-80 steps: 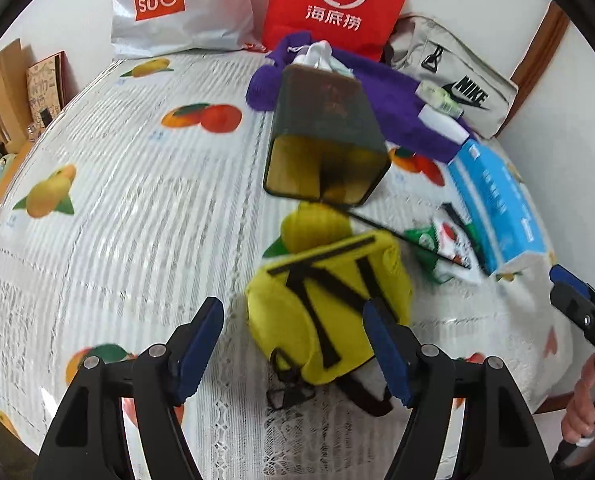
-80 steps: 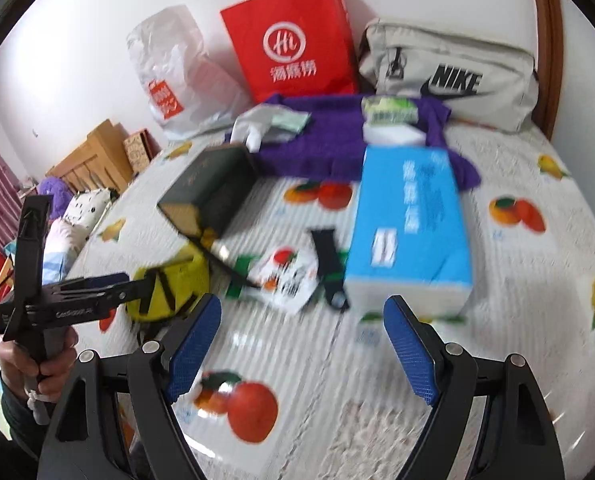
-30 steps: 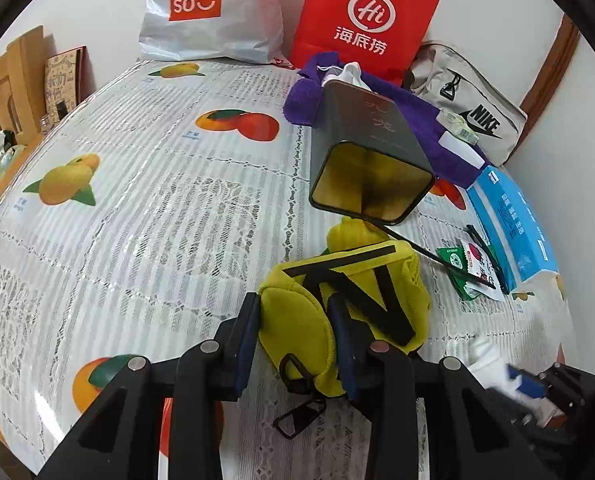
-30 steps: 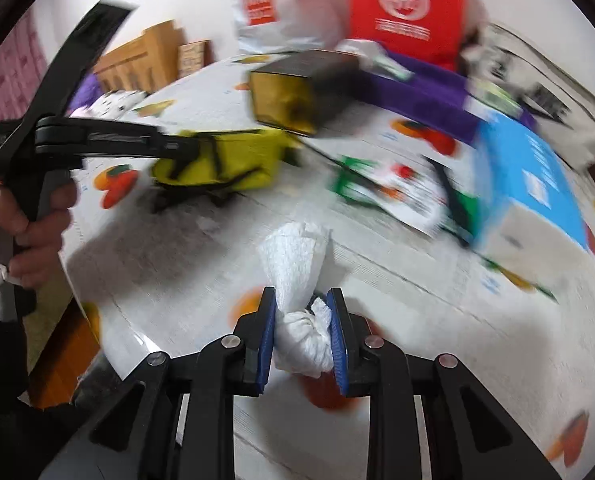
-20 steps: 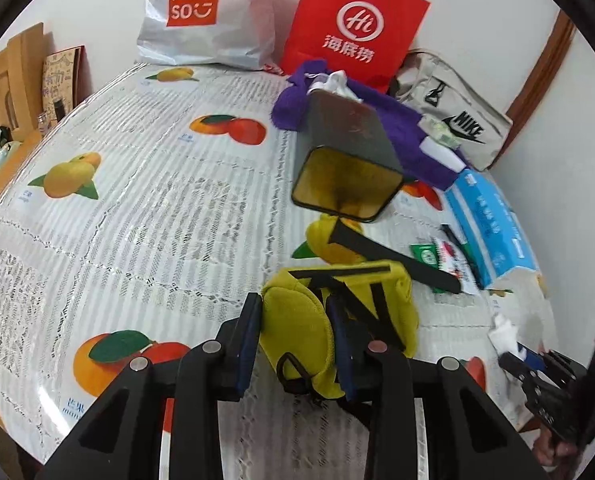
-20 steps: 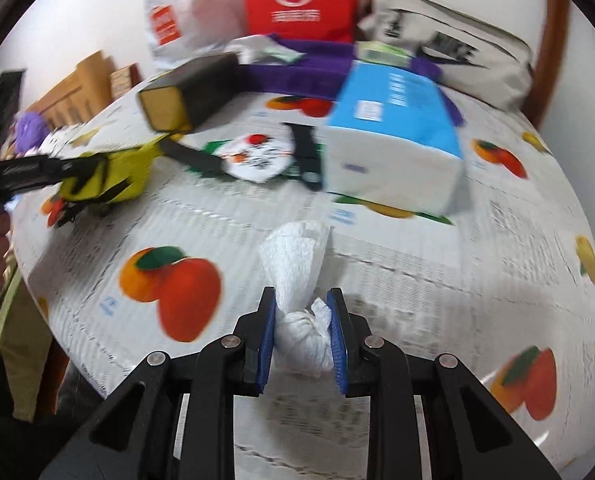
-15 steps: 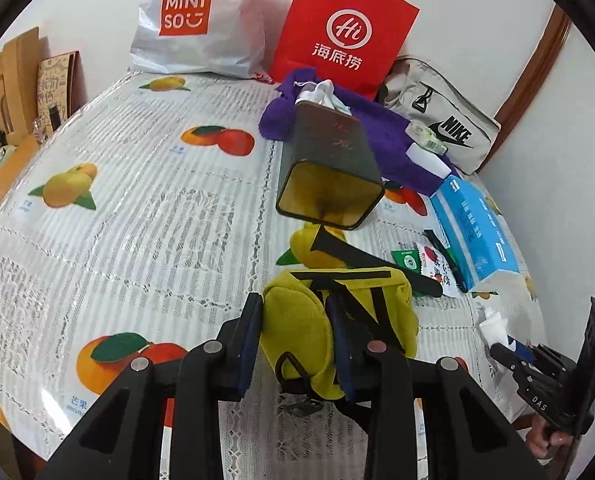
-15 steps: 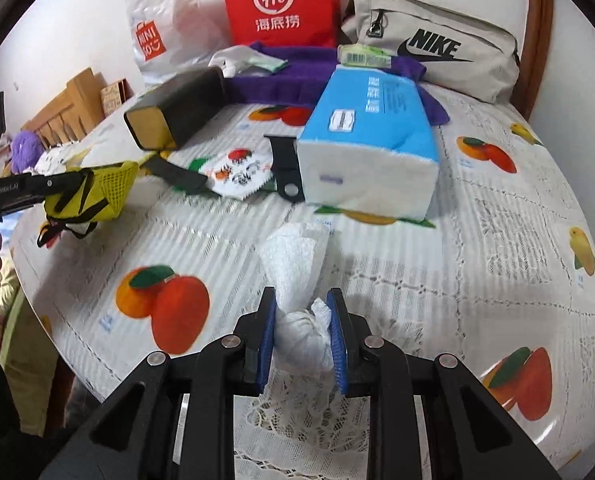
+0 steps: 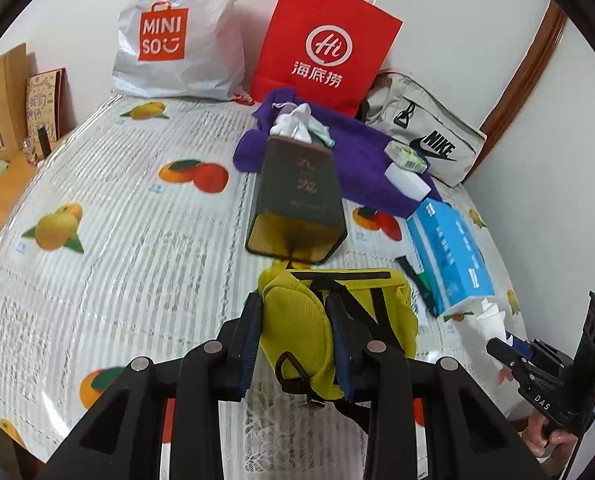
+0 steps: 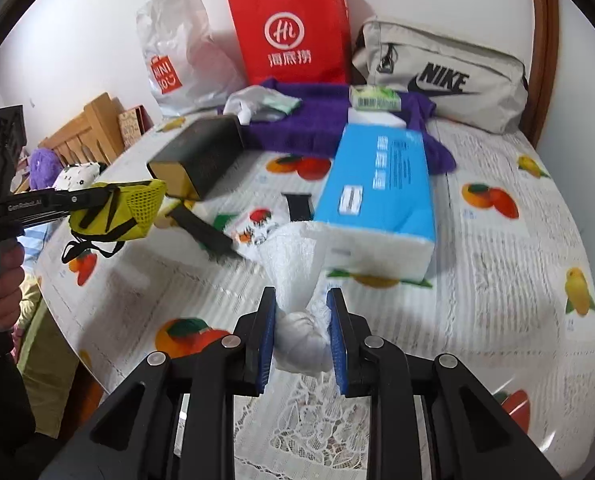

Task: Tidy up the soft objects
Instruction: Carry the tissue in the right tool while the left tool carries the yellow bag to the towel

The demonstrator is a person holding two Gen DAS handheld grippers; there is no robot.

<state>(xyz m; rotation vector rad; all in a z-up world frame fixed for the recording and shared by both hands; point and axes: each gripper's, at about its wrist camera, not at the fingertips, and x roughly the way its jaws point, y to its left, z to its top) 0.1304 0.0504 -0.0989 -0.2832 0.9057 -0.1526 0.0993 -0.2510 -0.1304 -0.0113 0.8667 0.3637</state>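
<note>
My left gripper (image 9: 293, 340) is shut on a yellow pouch with black straps (image 9: 297, 328), held clear above the table; from the right wrist view the same yellow pouch (image 10: 121, 210) hangs at the left with its straps dangling. My right gripper (image 10: 301, 336) is shut on a crumpled white tissue (image 10: 297, 280), which sticks up between the blue pads. In the left wrist view the right gripper (image 9: 509, 350) shows at the far right with the white tissue (image 9: 491, 318) in it.
On the fruit-print tablecloth (image 9: 117, 240) lie a dark open tin (image 9: 297, 196), a blue tissue pack (image 10: 377, 200), a purple cloth (image 10: 305, 120), a black strap and small packets. A Miniso bag (image 9: 177, 40), red paper bag (image 9: 325, 48) and Nike bag (image 10: 437, 76) line the back wall.
The left gripper has lifted the yellow pouch off the table. The right gripper, holding the tissue, has swung round and risen, now facing the blue tissue pack.
</note>
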